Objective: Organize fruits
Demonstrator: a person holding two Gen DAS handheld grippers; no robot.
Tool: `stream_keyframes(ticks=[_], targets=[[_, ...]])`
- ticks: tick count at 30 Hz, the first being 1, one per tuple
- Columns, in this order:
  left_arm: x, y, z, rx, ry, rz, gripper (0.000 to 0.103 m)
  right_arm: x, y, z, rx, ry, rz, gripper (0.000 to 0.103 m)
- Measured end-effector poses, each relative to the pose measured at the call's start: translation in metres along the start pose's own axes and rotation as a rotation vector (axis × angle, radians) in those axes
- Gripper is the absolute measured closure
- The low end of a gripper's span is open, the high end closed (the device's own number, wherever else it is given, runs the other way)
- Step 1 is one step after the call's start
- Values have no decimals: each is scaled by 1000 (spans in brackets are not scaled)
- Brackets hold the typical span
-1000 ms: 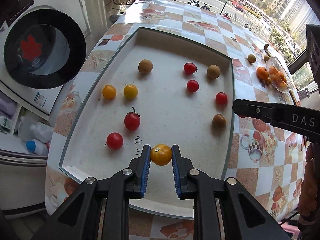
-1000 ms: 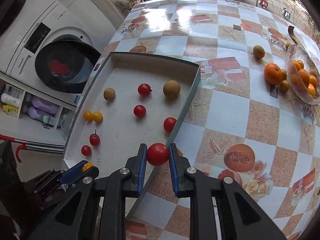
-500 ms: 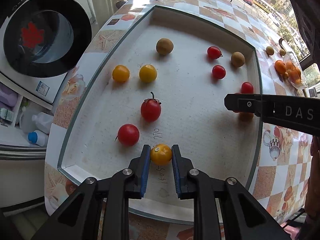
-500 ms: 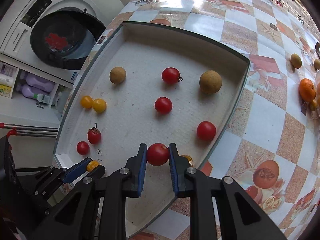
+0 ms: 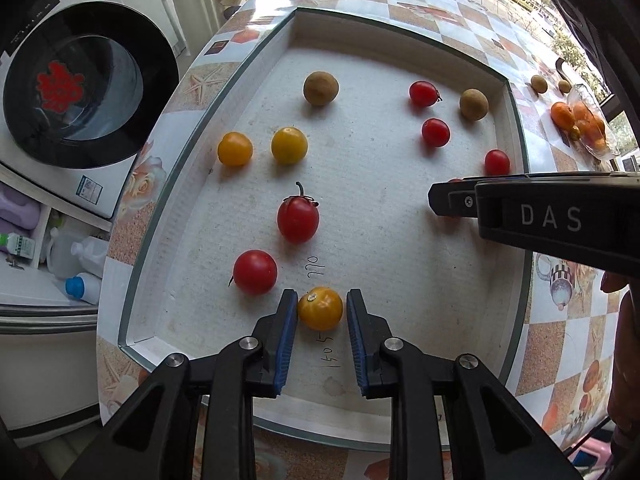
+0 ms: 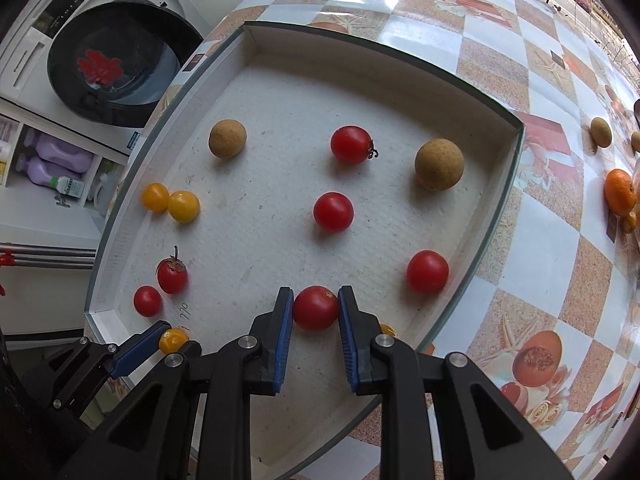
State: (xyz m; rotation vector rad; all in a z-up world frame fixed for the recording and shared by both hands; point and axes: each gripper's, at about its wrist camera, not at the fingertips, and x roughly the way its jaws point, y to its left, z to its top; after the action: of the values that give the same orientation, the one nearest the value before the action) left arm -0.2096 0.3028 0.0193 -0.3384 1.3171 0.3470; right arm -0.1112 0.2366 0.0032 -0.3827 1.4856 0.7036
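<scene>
At the lower left of the left wrist view, a red tomato [image 5: 255, 272] lies close beside the left gripper [image 5: 321, 307], whose blue pads are clamped on a yellow tomato [image 5: 320, 308] low over the white tray [image 5: 400, 60]. Setting it down here risks a nudge — the red one sits just beside the left pad, and a widening jaw could roll it toward the tray wall. Further up, 2 yellow tomatoes [image 5: 262, 147] lie near each other at middle left; if yellows are meant to group there, the stemmed red tomato [image 5: 298, 220] stands between and could be knocked in passing. Toward the right, the right gripper [image 6: 316, 307] is closed on a red tomato [image 6: 315, 308] in the lower centre of its own view, with 3 loose reds above and to its right. In the left view its black body crosses the frame just above the tray's right side — the 2 tools are near enough to collide if both move inward. Round fruit on a flat floor may roll after release.
</scene>
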Motion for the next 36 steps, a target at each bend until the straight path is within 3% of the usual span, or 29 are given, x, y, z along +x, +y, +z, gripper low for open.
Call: stream_keyframes(ticks=[1, 2, 4, 10, 11, 12, 13, 17, 20, 27, 32, 36], targets=[[-1, 0, 0, -3, -4, 7, 36, 0, 1, 0, 1, 3, 4, 76], [-4, 0, -2, -4, -25, 20, 29, 0, 2, 0, 8, 6, 7, 73], [-10, -1, -3, 7, -48, 30, 27, -4, 4, -1, 10, -4, 13, 58], [-18, 3, -6, 2, -43, 6, 25, -29, 14, -8, -6, -44, 26, 37], [-21, 4, -6, -1, -46, 4, 18, -34, 16, -10, -8, -51, 26, 34], [-23, 5, -7, 0, -43, 1, 0, -39, 18, -12, -9, -57, 23, 27], [-26, 6, -8, 7, -47, 3, 0, -45, 19, -14, -8, -61, 13, 20], [-37, 4, -14, 46, -40, 58, 0, -62, 19, -23, 19, -67, -15, 15], [-50, 8, -19, 53, -50, 88, 0, -70, 18, -33, 27, -63, -59, 0], [-71, 11, -26, 103, -12, 103, 0, -83, 25, -58, 6, -33, -146, 0], [-90, 13, -28, 113, 7, 62, 0, -98, 28, -71, 50, -11, -141, 0], [-103, 13, -27, 149, 20, 70, 0, -114, 33, -78, 79, -18, -139, 0]])
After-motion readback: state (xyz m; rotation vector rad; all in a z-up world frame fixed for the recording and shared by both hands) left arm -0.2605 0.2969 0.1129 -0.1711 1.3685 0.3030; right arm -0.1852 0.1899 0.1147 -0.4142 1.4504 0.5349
